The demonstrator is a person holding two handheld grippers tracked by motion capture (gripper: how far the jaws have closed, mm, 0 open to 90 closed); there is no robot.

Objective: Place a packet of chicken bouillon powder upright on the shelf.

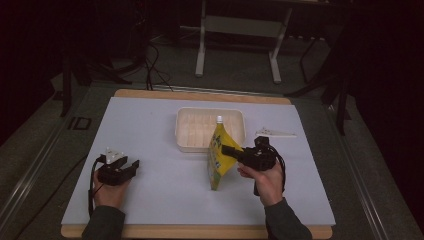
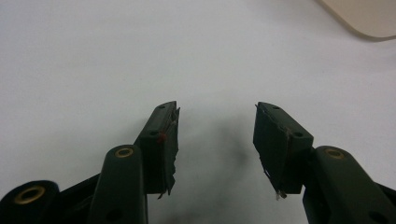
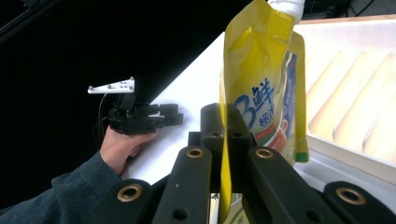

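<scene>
The right gripper (image 3: 225,126), low centre in its view, pinches the soft yellow plastic spouted pouch (image 3: 261,84) by its edge; probably floppy, better gripped near its stiffer seam.

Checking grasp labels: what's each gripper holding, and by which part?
Right gripper is shut on the yellow pouch, pinching its side edge. Left gripper is open, holding nothing.

Yellow pouch (image 3: 261,93): blue "3鲜" printed on front; smaller print unreadable.
</scene>
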